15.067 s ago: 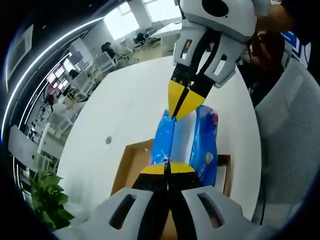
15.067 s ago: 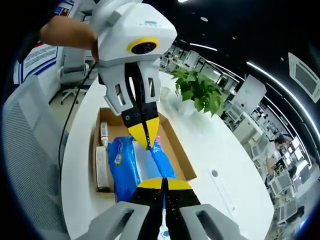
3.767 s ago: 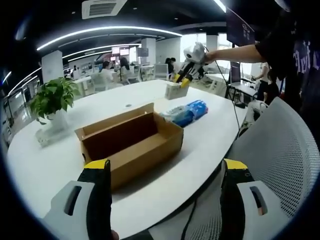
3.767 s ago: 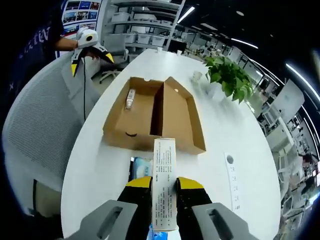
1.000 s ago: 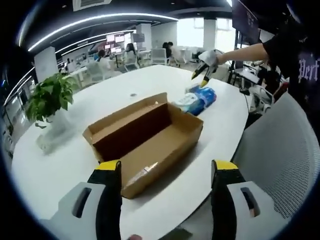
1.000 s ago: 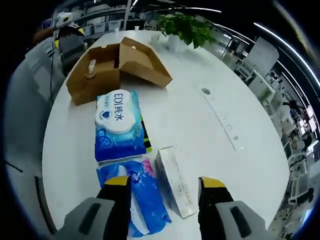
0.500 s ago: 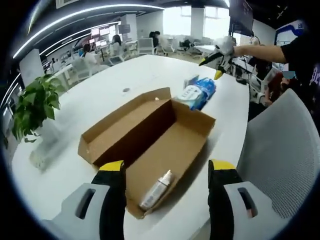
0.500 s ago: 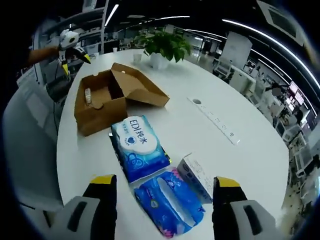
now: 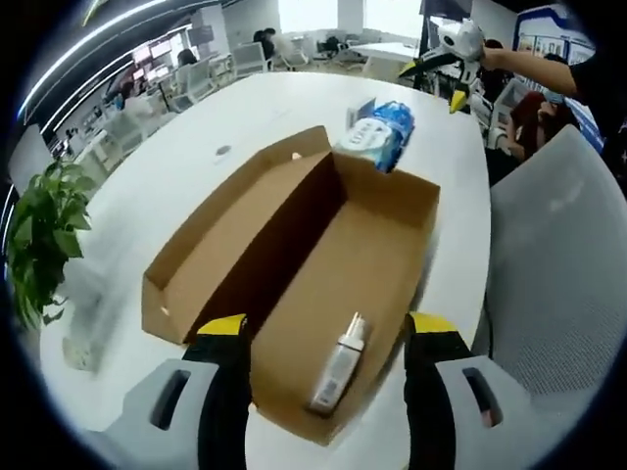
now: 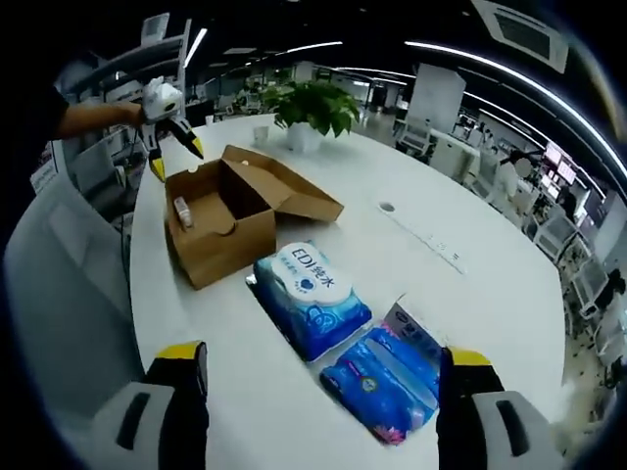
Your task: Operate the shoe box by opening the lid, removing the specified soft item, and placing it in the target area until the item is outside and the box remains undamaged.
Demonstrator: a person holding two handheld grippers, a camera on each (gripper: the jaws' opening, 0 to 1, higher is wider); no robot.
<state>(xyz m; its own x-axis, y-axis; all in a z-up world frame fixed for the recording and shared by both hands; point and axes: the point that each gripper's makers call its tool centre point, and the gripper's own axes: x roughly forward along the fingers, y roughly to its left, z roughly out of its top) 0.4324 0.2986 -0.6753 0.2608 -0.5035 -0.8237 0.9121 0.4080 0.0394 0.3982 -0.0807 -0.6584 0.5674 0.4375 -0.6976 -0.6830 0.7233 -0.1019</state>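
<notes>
Shoe box (image 9: 323, 264): brown cardboard, lid folded open to one side, standing on the white table (image 9: 196, 166); in the right gripper view the same shoe box (image 10: 220, 220) sits toward the table's edge with its lid flap (image 10: 294, 191) spread outward. Contents: one small white bottle (image 9: 338, 367) lying on the box floor near the end closest to the left hand-held gripper (image 9: 328, 343); it shows as a small upright shape (image 10: 183, 211) in the right gripper view. Soft items, outside the box on the table: a blue-and-white wipes pack (image 10: 309, 294) just beyond the box's far end, also seen past the box (image 9: 377, 132) in the left gripper view; a darker blue soft pack (image 10: 377, 377) just beside the first; a small white carton (image 10: 416, 328) touching the darker pack's far side. Left hand-held gripper: jaws wide apart, holding nothing, above the box's near end; it also appears at the box's end (image 10: 171, 122) in the right gripper view. Right hand-held gripper (image 10: 323, 367): jaws wide apart, empty, over the two packs; also seen beyond the packs (image 9: 446, 73). Surroundings: potted plant (image 10: 313, 103) on the table, grey mesh chair (image 9: 554, 255) at the table's edge, a power strip (image 10: 436, 245) on the table.
</notes>
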